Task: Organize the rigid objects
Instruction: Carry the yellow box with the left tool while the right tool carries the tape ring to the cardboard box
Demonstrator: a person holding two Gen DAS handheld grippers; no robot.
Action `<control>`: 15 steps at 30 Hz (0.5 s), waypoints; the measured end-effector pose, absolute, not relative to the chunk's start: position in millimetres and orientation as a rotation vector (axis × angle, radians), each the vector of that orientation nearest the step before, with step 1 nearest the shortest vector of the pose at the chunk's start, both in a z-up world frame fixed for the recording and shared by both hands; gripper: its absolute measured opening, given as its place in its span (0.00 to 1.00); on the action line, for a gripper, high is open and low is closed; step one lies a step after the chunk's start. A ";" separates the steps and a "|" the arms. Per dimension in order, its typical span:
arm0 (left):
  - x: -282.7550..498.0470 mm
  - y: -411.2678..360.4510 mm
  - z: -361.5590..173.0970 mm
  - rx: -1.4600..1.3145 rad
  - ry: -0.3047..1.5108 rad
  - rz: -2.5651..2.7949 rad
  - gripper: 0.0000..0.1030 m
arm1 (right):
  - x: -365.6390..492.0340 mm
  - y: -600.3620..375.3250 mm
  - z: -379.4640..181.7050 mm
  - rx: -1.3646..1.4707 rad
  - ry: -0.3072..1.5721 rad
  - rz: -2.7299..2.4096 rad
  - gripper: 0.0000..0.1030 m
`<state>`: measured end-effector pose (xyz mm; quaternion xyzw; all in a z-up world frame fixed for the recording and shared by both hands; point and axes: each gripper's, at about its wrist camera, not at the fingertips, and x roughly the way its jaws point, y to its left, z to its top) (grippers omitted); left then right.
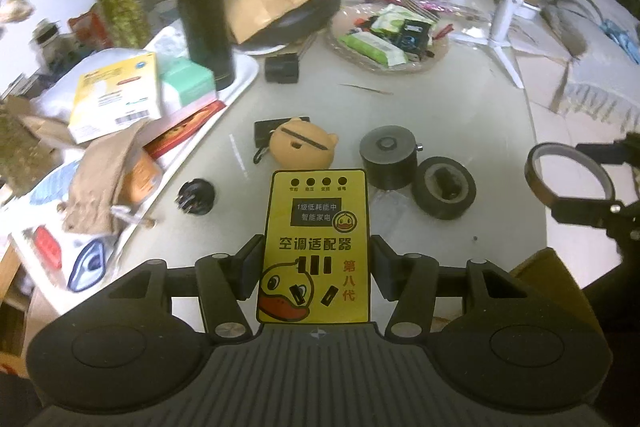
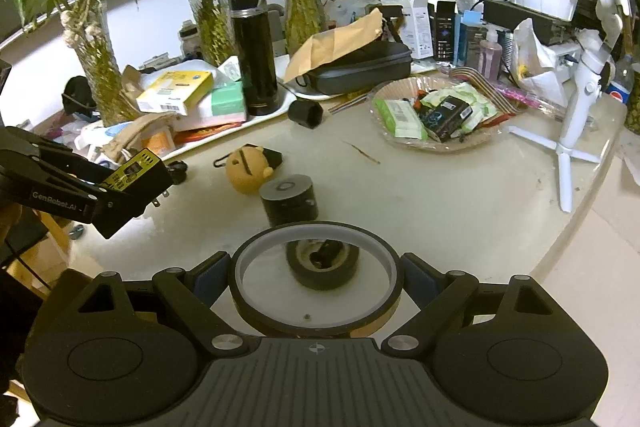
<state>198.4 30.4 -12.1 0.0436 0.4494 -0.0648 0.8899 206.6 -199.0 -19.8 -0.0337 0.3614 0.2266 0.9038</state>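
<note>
Currently the yellow adapter is sitting clamped between the closed fingers of the left gripper, held above the table with its plug prongs showing in the right wrist view, while the right gripper is pinching a thin tape ring across its width, also off the surface. Just beyond both are lying a black tape roll, a dark cylinder touching or nearly touching it, an orange duck case and a small black knob. Likely risks: the springy ring is flexing under the squeeze and could pop free, and the adapter, gripped only near its lower half, could pivot and knock the loose pieces when lowered. The glossy pale table is looking slick, so nudged rolls would slide. Around it, clutter is crowding a white tray, a black flask, a snack dish and vases of greenery.
</note>
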 end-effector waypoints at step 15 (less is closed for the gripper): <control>144.4 31.9 11.4 -0.065 0.961 -0.138 0.52 | 165.5 -190.8 -11.4 -0.068 0.743 0.540 0.88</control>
